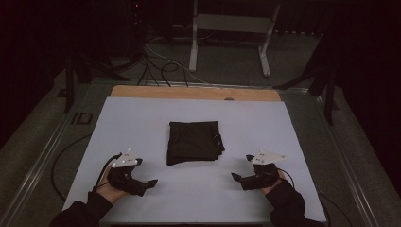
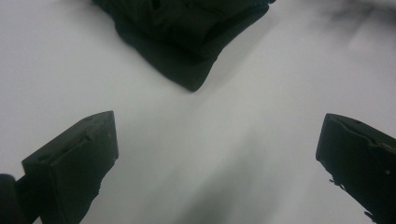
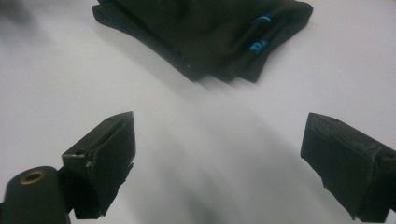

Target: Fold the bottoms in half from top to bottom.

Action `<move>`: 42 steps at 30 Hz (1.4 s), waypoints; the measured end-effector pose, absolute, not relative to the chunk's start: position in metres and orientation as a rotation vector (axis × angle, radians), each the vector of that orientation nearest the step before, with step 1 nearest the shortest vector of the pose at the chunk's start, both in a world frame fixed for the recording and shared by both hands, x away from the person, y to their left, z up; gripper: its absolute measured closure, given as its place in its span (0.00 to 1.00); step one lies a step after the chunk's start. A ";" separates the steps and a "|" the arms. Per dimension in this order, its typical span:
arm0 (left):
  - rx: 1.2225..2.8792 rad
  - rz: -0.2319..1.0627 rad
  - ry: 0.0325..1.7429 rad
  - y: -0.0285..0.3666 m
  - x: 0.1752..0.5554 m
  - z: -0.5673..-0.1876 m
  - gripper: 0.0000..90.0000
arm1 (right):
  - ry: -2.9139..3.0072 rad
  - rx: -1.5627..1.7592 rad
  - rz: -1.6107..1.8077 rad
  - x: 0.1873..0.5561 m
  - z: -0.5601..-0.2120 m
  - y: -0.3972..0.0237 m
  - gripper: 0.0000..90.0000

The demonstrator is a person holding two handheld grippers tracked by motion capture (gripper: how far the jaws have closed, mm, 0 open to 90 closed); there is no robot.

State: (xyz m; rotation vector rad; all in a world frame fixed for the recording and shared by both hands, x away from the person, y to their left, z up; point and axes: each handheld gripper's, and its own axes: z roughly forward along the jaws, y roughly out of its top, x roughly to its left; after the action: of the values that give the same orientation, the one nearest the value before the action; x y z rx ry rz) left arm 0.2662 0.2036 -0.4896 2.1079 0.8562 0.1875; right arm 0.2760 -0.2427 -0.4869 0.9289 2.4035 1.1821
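High view looks forward and down on the table (image 1: 142,118); both gripper views face the cloth (image 2: 187,37) from close above the tabletop.

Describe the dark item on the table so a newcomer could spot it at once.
On the white table cover, near its centre, lies a folded black garment, roughly square. It lies ahead of both hand-held grippers, untouched; small blue marks show at one edge.

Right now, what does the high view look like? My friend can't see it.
A folded black cloth lies in the middle of a white table. The left hand-held gripper and the right hand-held gripper rest on the table on either side of it, both open and touching nothing.
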 end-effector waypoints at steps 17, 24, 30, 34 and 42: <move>2.095 0.230 0.900 0.226 0.252 -0.494 0.00 | 2.394 0.938 1.131 0.253 -0.493 -0.264 0.11; 2.107 0.245 0.889 0.222 0.251 -0.495 0.00 | 2.373 0.989 1.142 0.246 -0.492 -0.269 0.11; 2.096 0.237 0.881 0.221 0.251 -0.495 0.00 | 2.390 0.948 1.138 0.251 -0.495 -0.265 0.11; 2.090 0.234 0.872 0.220 0.251 -0.494 0.00 | 2.389 0.955 1.150 0.252 -0.496 -0.264 0.11; 2.077 0.223 0.869 0.219 0.251 -0.493 0.00 | 2.388 0.925 1.159 0.252 -0.497 -0.263 0.11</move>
State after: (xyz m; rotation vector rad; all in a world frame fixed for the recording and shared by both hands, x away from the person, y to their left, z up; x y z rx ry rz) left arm 0.2510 0.2194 -0.4929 2.0771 0.8686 0.2226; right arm 0.2525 -0.2634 -0.4975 0.9249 2.3882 1.1591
